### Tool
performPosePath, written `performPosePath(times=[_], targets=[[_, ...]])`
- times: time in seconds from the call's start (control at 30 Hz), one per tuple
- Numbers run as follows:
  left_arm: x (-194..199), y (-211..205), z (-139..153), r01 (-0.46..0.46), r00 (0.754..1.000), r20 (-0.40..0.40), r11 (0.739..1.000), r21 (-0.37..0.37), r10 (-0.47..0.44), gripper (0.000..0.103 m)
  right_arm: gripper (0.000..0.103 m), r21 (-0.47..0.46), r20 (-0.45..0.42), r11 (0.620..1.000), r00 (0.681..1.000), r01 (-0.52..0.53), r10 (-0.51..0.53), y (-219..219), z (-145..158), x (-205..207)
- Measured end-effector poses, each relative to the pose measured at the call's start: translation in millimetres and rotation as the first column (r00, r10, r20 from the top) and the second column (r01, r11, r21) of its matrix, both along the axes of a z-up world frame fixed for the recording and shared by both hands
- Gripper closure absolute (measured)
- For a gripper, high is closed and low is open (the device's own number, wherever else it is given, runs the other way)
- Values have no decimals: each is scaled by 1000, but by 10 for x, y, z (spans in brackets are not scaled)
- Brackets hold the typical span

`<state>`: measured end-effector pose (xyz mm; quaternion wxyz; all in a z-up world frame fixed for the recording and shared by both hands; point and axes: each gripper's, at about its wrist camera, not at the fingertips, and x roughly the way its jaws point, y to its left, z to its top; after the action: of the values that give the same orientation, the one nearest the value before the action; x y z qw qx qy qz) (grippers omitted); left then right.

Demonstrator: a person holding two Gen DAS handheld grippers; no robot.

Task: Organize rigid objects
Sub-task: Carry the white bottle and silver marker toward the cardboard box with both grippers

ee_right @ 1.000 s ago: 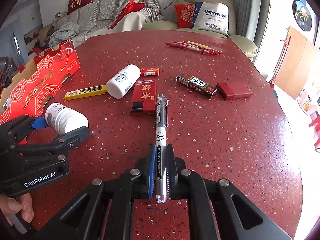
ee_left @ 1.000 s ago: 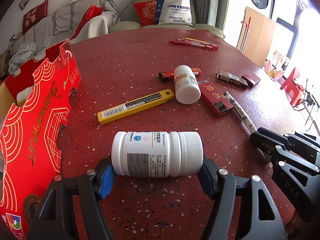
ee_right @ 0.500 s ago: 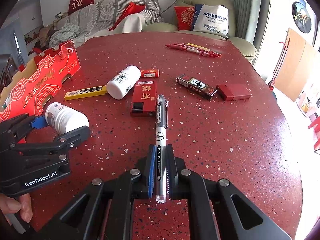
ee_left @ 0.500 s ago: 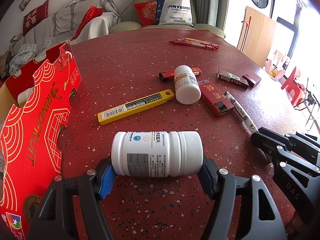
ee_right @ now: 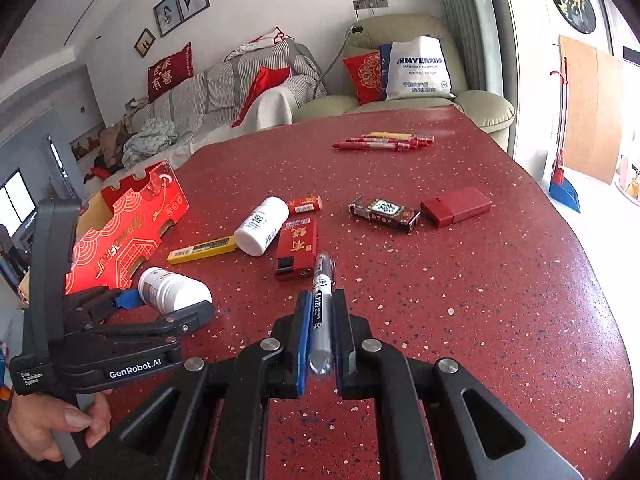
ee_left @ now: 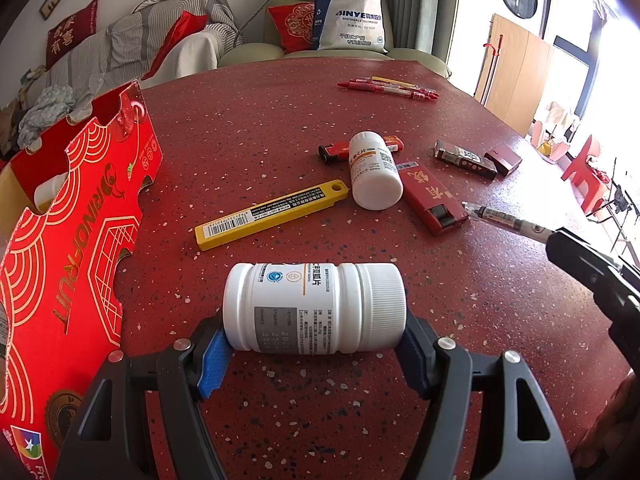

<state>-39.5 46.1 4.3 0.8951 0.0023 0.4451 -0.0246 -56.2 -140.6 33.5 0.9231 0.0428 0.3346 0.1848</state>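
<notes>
Your red box (ee_left: 76,240) stands at the left edge of the worktop (ee_left: 248,128), and that is likely where your things go — so the big risk is the trip over there. Your left gripper (ee_left: 316,344) has its jaws set wide around the white bottle (ee_left: 316,308), pressing on its bottom and its cap. The bottle is round and smooth, so it can roll or slip out if you tip it or loosen your squeeze.

Your right gripper (ee_right: 320,332) has its jaws shut tight on the pen (ee_right: 322,312), holding it near the back end. The front of the pen sticks far out, so it can swing and bump the red pack (ee_right: 296,246) or the other bottle (ee_right: 262,226). The two grippers are also close together — they can knock each other if both go to the box at once.

Compared with a second ago, the pen has come up off the worktop and tilted with your right hand. Your left hand and its bottle have stayed put.
</notes>
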Motion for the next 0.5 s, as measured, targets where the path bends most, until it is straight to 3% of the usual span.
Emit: performPosePath(times=[0.5], targets=[[-3, 41, 28, -12, 1000, 11, 1000, -13, 12, 30, 93, 3, 103, 1000, 995, -13, 13, 56, 299, -146]])
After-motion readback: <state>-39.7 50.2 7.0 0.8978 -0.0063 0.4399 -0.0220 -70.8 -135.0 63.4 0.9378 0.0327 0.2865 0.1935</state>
